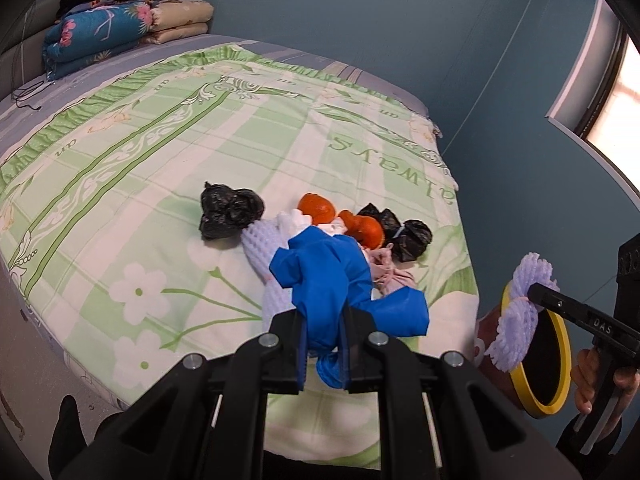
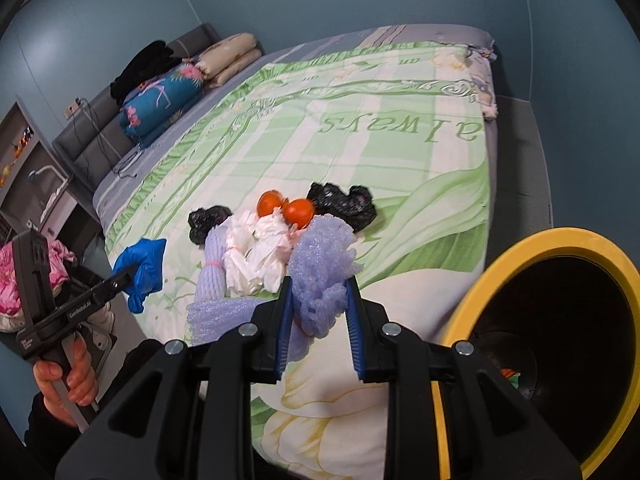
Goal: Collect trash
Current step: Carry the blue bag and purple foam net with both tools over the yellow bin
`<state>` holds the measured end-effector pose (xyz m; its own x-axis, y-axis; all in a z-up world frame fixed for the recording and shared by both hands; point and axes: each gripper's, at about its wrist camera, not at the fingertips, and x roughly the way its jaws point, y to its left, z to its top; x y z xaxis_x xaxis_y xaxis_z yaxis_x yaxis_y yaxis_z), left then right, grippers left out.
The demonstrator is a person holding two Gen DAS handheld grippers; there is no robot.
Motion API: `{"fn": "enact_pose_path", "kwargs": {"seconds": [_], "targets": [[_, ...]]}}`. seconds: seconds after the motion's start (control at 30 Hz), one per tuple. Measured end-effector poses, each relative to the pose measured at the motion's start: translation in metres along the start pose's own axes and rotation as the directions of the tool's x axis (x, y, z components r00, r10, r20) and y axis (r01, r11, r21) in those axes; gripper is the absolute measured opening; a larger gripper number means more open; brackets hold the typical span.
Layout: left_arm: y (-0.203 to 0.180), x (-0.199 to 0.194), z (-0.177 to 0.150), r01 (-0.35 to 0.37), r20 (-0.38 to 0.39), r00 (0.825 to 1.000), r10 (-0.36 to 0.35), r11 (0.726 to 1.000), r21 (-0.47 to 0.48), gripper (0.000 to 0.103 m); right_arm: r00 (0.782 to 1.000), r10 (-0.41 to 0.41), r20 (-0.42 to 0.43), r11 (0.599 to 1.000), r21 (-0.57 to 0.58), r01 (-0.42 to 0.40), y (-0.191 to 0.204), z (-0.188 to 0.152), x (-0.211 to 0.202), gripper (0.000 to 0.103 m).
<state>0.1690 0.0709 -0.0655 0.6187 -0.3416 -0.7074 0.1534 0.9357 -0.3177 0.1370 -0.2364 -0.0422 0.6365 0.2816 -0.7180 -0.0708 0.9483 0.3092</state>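
Nearest to the left wrist camera, the left tongs [image 1: 324, 344] are closed on a crumpled blue glove [image 1: 320, 276], which hangs between the pads above the bed [image 1: 120, 184]. In the right wrist view, the right tongs [image 2: 318, 312] grip a lilac foam net [image 2: 320, 256] in the same way. So both tongs hold one piece of trash, and I judge the step in hand is the carrying of these two pieces to the bin.

The bin [image 2: 520, 248], black inside with a yellow rim, stands just beside the bed edge, at about 4 o'clock in the right wrist view. Its mouth faces the camera. The next move, I think, calls for bringing each held piece over this mouth and only then opening the pads; the foam net is light and can stick to the pads.

Farther, near the middle of the bed, more trash lies in a heap: a second foam net [image 2: 214, 264], white crumpled paper [image 2: 260, 252], orange peels [image 2: 298, 210] and two black bags [image 2: 344, 204]. These are not yet collected.

For writing: the side of the right tongs shows "DAS" in the left wrist view. The side of the left tongs carries a small white label, too fine to read surely. The bedsheet has the word "always" [image 2: 404, 128], upside down, at 12 o'clock.

At the far end lie folded quilts [image 2: 160, 108].
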Motion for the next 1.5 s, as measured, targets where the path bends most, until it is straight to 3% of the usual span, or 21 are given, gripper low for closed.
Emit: {"fn": "enact_pose_path", "kwargs": {"seconds": [0.53, 0.83, 1.27, 1.5], "targets": [[-0.07, -0.016, 0.003, 0.1, 0.017, 0.995, -0.102, 0.991, 0.084, 0.011, 0.99, -0.059, 0.131, 0.994, 0.103, 0.046, -0.052, 0.005, -0.062, 0.024], [-0.121, -0.013, 0.0, 0.164, -0.013, 0.986, -0.164, 0.975, 0.153, 0.011, 0.978, -0.096, 0.184, 0.984, 0.165, 0.065, -0.079, 0.0, -0.091, 0.024], [-0.202, 0.007, -0.022, 0.247, -0.107, 0.968, -0.225, 0.919, 0.306, 0.011, 0.956, -0.18, 0.231, 0.961, 0.247, 0.121, -0.121, -0.01, -0.123, 0.024], [-0.231, 0.023, -0.035, 0.295, -0.168, 0.953, -0.251, 0.894, 0.336, 0.011, 0.947, -0.224, 0.231, 0.945, 0.289, 0.152, -0.14, -0.017, -0.127, 0.024]]}}
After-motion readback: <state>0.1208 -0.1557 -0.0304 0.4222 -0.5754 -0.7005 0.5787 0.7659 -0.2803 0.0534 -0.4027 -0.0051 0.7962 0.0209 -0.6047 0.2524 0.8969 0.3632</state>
